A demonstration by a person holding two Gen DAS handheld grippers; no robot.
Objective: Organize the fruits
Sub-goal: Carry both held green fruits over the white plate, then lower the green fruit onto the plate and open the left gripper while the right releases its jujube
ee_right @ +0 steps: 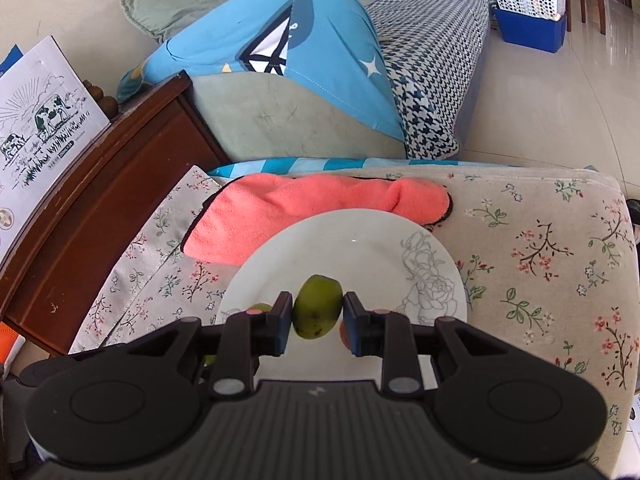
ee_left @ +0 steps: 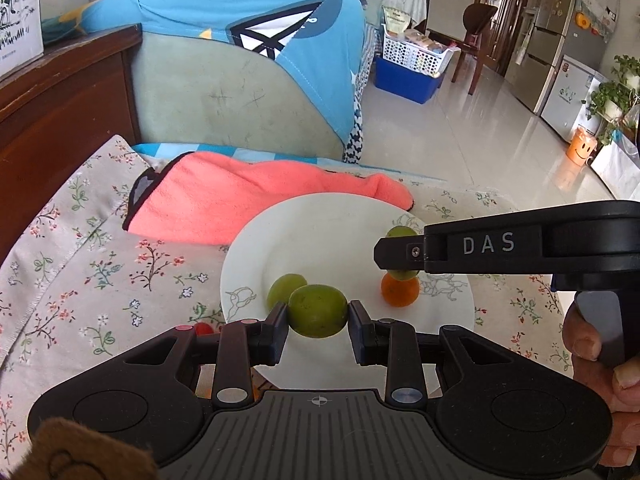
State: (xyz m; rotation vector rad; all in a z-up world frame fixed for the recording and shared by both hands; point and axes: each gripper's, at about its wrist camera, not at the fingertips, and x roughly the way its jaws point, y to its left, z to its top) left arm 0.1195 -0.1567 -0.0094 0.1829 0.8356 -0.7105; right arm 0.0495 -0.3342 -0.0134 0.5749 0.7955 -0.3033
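Observation:
A white plate (ee_left: pixel 320 232) with a grey flower print lies on the floral cloth. My left gripper (ee_left: pixel 318 312) is shut on a green fruit (ee_left: pixel 318 311) just above the plate's near part. A second green fruit (ee_left: pixel 285 289) lies on the plate behind it, beside an orange fruit (ee_left: pixel 400 291). My right gripper (ee_right: pixel 319 312) is shut on another green fruit (ee_right: pixel 319 307) above the plate (ee_right: pixel 360 248). In the left wrist view the right gripper (ee_left: pixel 400 258) reaches in from the right, holding that fruit (ee_left: pixel 400 233) over the orange one.
A pink towel (ee_left: pixel 248 196) lies at the plate's far edge. A small red fruit (ee_left: pixel 204 328) sits left of the plate by my left finger. A dark wooden cabinet (ee_right: pixel 100 200) stands left, a sofa with a blue cover (ee_right: pixel 280 60) behind.

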